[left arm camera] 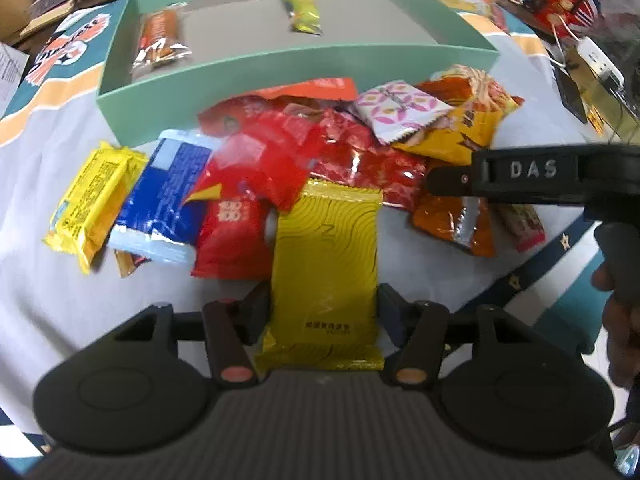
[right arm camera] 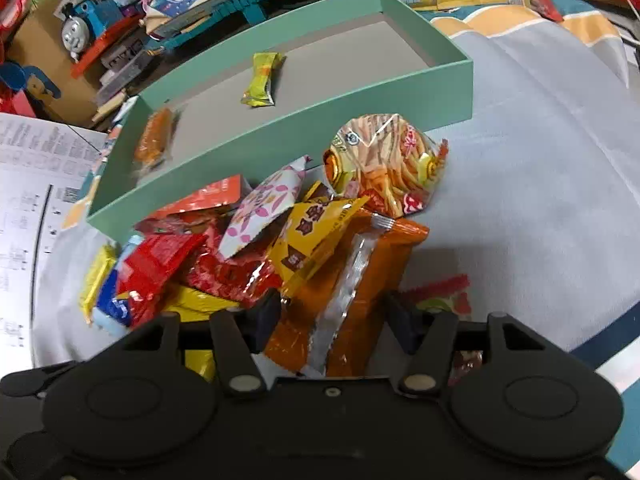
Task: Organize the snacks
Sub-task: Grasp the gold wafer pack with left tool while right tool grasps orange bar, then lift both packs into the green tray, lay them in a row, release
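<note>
Mint-green cardboard makes up the box (left arm camera: 296, 65), which sits on a grey cloth (left arm camera: 36, 184) with teal and orange borders, and it holds only two snacks so far: an orange-brown bar (left arm camera: 158, 42) near its left end and a small yellow-green packet (left arm camera: 302, 10) against its far wall. Most of the sorting therefore looks undone, since a loose pile of packets lies on the cloth just outside the box's near wall. In that pile are a yellow pack (left arm camera: 94, 204) and a blue pack (left arm camera: 166, 192) at the left edge, several red packs (left arm camera: 256, 168) in the middle, a pink-flowered sachet (left arm camera: 400, 110) leaning near the box, and a round noodle snack (right arm camera: 386, 164) at the right end. The left gripper (left arm camera: 324, 312) has its jaws set around a yellow pouch (left arm camera: 326, 264) at the near edge of the pile; the pads sit against both long sides, so it looks gripped, though the pouch has not left the cloth. The right gripper (right arm camera: 332, 320) straddles an orange pack (right arm camera: 360, 280) with a silver seam; its left pad meets the wrapper, while a sliver of gap at the right pad leaves me unable to tell whether it is truly clamped. If both holds are sound, these two go into the box next, leaving a dozen or so to follow.
</note>
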`<state>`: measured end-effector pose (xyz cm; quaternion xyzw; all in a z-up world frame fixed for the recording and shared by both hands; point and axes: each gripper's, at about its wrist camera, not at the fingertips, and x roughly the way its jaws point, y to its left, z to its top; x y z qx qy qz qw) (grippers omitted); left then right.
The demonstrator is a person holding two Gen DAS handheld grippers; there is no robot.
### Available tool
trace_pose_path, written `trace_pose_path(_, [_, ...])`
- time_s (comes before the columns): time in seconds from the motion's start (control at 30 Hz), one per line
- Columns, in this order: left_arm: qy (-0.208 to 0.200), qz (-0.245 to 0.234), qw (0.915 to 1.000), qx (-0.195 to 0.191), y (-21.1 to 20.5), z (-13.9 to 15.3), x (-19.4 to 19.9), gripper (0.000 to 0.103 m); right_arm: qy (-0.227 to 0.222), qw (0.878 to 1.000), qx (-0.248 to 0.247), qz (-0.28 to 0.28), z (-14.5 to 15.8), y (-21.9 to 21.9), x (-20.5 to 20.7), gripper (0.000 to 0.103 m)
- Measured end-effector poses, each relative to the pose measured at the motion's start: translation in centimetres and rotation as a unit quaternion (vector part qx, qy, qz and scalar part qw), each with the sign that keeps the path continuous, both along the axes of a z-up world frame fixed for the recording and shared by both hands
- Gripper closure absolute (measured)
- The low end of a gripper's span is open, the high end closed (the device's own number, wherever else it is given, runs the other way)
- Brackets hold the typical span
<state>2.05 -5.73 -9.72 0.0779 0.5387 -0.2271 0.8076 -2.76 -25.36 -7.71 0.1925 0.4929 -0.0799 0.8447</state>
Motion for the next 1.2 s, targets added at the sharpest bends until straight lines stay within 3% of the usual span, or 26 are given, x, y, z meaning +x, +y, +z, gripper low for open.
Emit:
trace_pose_path(0.2, [0.0, 0.016, 0.9998, 0.013, -0.2, -0.4, 0.7, 0.019, -0.002, 0.999, -0.025, 0.023, -0.4, 1.0, 0.4, 0.046])
trace_pose_path(0.27, [-0.006, 0.012, 0.9997, 0.019, -0.4, -0.4, 0.5, 0.023, -0.001, 0.999, -0.023, 0.033, -0.4, 1.0, 0.2, 0.049])
trace_pose_path(0.3, [-0.012, 0.008, 0.9996, 0.022, -0.5, -0.3, 0.4, 0.036, -0.001, 0.999, -0.023, 0.039, -0.3, 0.9, -0.1, 0.05])
trace_pose_path(0.37, [-0.015, -0.006, 0.9997, 0.018, -0.6, 0.0, 0.1, 0.051, -0.001, 0.999, -0.023, 0.048, -0.1, 0.9, -0.9, 0.052])
trace_pose_path(0.67, [0.006, -0.011, 0.9999, 0.008, 0.2, 0.1, -0.9, 0.049, 0.01, 0.998, -0.004, 0.058, 0.2, -0.5, -3.2, 0.05])
trace_pose_path(0.9, [-0.004, -0.001, 0.9996, 0.027, -0.4, -0.2, -0.2, 0.035, 0.008, 0.997, -0.042, 0.07, -0.1, 0.9, -1.7, 0.044])
trace_pose_path(1.07, [-0.012, -0.008, 0.9993, 0.035, -0.3, -0.3, -0.5, 0.033, -0.002, 0.992, -0.08, 0.097, -0.5, 2.3, -2.0, 0.036])
trace_pose_path(1.13, [-0.021, -0.014, 0.9987, 0.044, -0.6, -0.4, -0.7, 0.035, -0.004, 0.988, -0.107, 0.109, -0.6, 3.0, -2.3, 0.04])
trace_pose_path(1.2, [-0.035, -0.029, 0.9976, 0.052, -0.9, -0.3, -1.2, 0.051, -0.004, 0.986, -0.118, 0.114, -0.5, 3.4, -2.5, 0.046])
